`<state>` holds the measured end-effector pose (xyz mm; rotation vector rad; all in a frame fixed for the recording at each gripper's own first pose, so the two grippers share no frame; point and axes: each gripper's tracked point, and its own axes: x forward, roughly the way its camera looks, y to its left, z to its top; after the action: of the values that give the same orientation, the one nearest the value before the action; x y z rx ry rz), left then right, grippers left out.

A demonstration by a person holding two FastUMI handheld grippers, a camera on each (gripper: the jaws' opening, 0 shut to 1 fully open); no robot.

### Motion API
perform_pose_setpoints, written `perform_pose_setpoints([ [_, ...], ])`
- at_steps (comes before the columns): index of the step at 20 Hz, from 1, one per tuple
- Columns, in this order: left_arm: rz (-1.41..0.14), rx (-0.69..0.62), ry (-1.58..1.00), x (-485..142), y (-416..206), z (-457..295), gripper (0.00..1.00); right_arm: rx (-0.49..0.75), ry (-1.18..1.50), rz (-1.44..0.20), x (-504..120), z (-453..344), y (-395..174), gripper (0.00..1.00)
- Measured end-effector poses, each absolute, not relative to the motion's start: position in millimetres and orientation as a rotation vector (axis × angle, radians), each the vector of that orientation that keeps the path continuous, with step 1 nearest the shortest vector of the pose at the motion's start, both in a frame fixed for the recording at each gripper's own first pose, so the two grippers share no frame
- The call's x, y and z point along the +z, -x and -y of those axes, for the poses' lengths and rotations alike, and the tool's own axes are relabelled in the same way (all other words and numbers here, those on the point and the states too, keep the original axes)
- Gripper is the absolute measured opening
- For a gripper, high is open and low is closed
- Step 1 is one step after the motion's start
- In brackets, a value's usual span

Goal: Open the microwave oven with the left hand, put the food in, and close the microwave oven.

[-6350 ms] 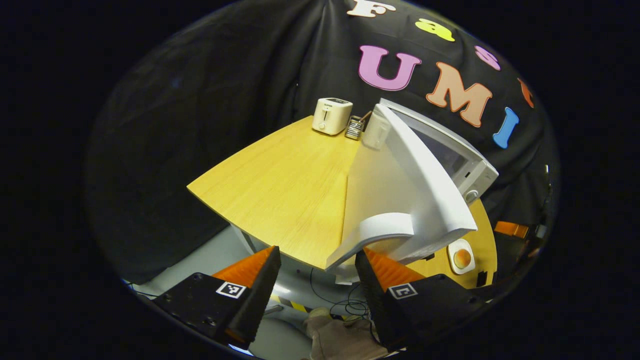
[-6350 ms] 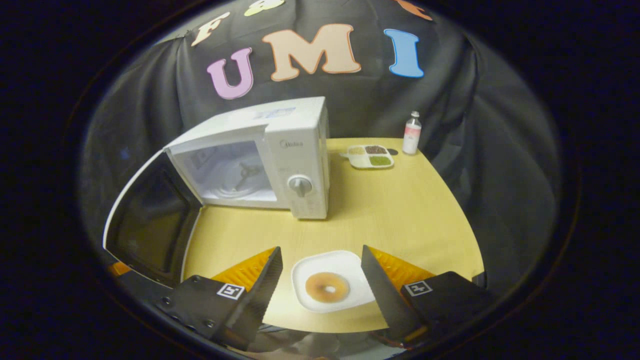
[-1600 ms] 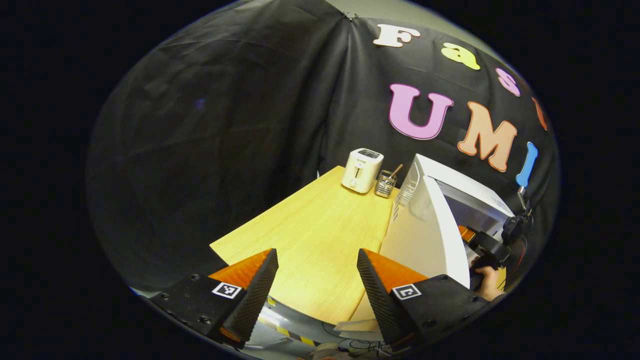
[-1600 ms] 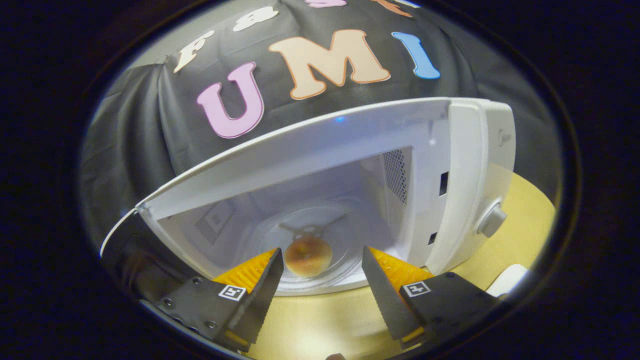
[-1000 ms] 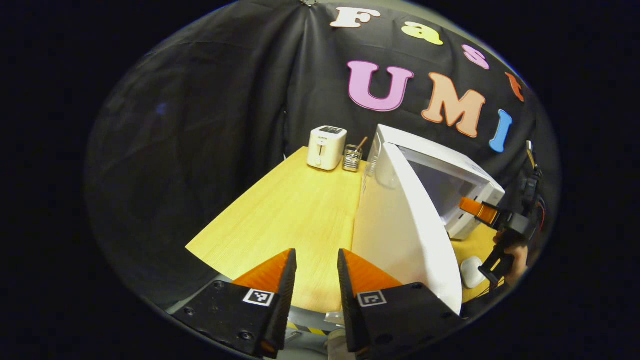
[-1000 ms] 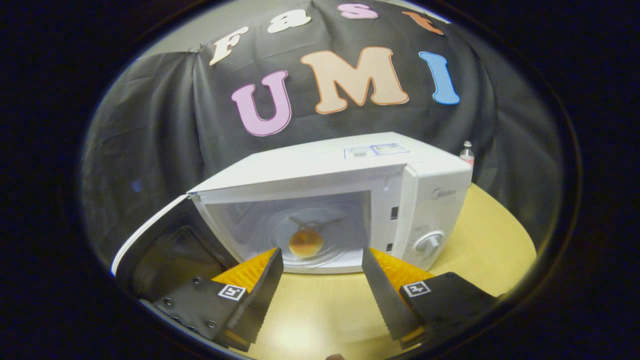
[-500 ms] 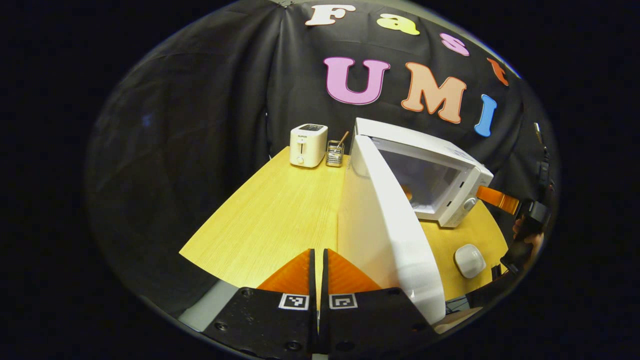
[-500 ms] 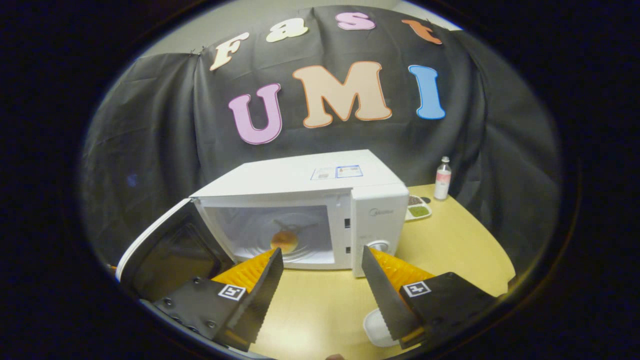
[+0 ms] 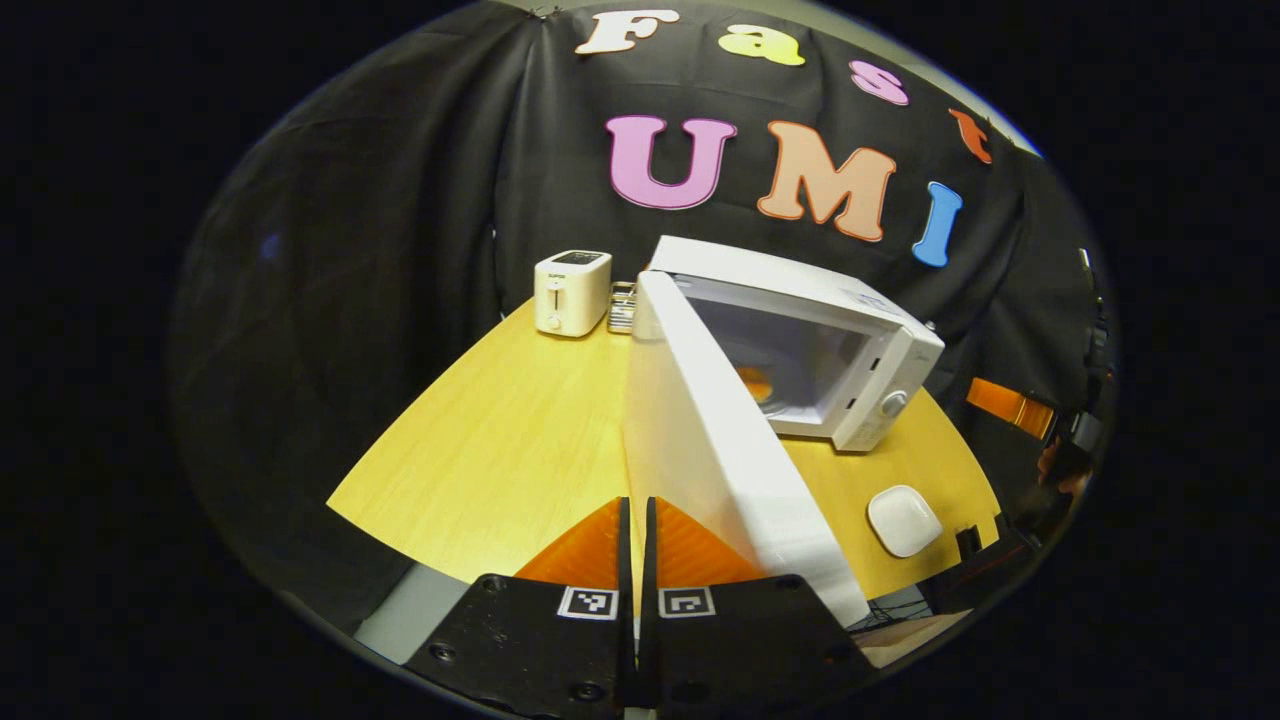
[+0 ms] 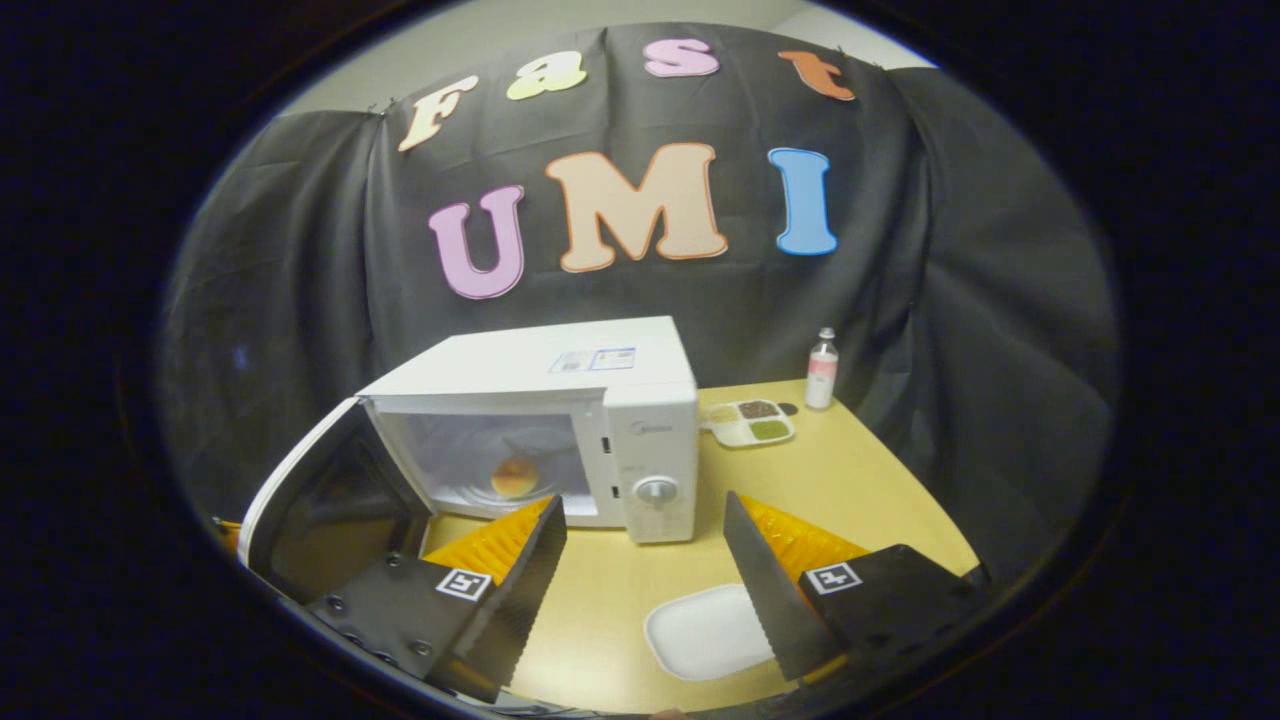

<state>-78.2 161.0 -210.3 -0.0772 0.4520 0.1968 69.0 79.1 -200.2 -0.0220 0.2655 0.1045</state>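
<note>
The white boxy microwave oven [image 10: 560,430] stands on the yellow wooden desk [image 10: 850,490] with its door [image 9: 720,450] swung wide to the left. Inside, on the glass turntable, sits the round golden-brown piece of food [image 10: 515,477]; in the left gripper view it shows as an orange spot within the cavity [image 9: 757,382].

The left gripper [image 9: 636,520] has its fingers pressed together with nothing between them, and it sits just beside the outer face of the open door near the desk's front edge. The right gripper [image 10: 642,545] has its fingers spread apart and empty, above the desk in front of the oven; between them and below lies a white rounded-square plate [image 10: 705,630], bare.

Farther back are a cream toaster [image 9: 571,291], a wire utensil holder [image 9: 621,307], a divided tray of grains [image 10: 750,421] and a small clear bottle [image 10: 821,382].
</note>
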Motion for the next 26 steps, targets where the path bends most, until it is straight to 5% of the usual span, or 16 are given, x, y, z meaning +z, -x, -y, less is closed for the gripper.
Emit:
perform_pose_setpoints([
  [14, -0.460, 0.030, 0.020, -211, 10, -54, 0.01, -0.018, -0.018, -0.244, -173, 26, -32, 0.92],
  [15, -0.460, 0.013, 0.020, -211, 5, -44, 0.01, -0.031, -0.018, -0.239, -170, 34, -31, 0.98],
  [26, -0.427, -0.086, 0.048, -210, -65, 28, 0.01, -0.142, -0.027, -0.223, -157, 99, -16, 0.92],
])
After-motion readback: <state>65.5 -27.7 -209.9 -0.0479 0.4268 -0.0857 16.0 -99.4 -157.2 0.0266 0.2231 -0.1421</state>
